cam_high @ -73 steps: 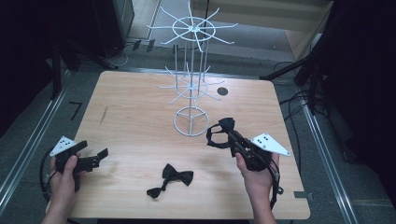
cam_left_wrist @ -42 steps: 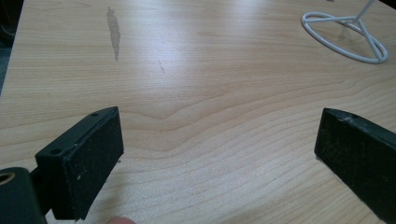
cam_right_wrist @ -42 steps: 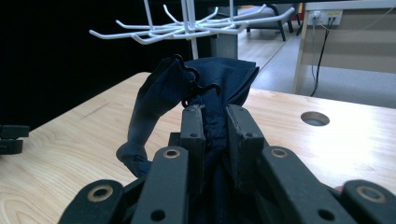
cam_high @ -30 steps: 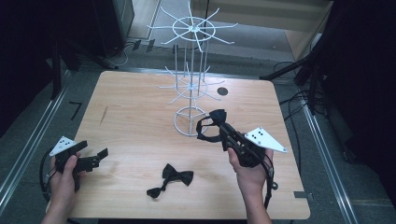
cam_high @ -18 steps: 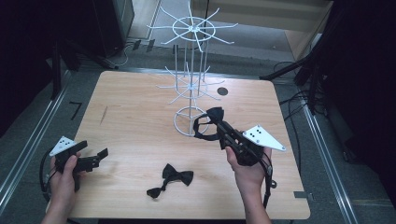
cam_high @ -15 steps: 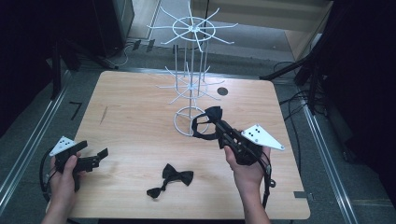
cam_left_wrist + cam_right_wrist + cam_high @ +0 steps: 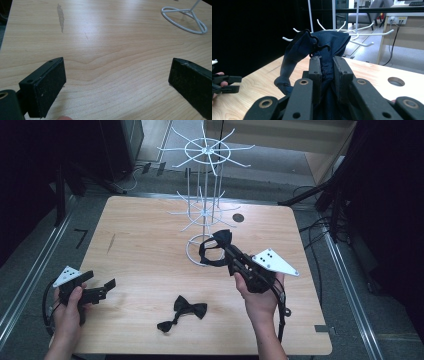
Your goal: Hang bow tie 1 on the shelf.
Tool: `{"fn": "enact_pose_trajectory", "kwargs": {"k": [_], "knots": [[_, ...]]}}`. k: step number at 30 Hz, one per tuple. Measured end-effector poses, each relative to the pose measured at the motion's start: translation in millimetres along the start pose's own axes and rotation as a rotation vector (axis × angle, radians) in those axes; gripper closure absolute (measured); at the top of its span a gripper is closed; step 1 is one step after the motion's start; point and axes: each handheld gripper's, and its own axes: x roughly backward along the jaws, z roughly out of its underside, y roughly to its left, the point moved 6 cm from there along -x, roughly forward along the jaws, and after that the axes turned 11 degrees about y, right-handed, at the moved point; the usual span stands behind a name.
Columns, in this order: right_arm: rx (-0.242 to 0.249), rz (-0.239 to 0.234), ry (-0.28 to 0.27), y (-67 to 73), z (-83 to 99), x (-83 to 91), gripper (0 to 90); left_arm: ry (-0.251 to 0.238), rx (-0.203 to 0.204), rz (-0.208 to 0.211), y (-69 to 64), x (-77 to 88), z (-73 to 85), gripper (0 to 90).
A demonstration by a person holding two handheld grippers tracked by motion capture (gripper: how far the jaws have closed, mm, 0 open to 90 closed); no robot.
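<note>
Beside rack base (image 7: 200,251), gripper (image 7: 231,251) clamping bow tie (image 7: 220,240)

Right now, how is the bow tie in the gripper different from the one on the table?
The held bow tie is off the table, clamped in the right gripper near the white rack; the loose bow tie lies flat, touched by nothing. The held one's strap hangs as an open loop; the loose one's trails sideways. Both are dark.

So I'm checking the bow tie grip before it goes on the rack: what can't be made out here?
- Held bow tie: right gripper view, its lower part hidden between the right hand-held gripper jaws.
- Its strap hook: high view, too small.
- White rack: left gripper view, cut off by the top edge above its base ring.
- Left hand-held gripper: outer pad cut off at the right edge.
</note>
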Motion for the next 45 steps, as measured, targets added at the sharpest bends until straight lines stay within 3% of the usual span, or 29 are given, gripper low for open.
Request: {"fn": "enact_pose_trajectory", "kwargs": {"k": [17, 45], "knots": [[0.008, -0.011, -0.011, 7.0, -12.1, -9.3, 78.7, -0.001, 0.0, 0.001, 0.0, 0.0, 0.0, 1.6], [-0.013, 0.017, 0.009, -2.4, -17.9, -36.9, 78.7, 0.0, 0.0, 0.005, 0.2, 0.1, 0.0, 1.6]]}}
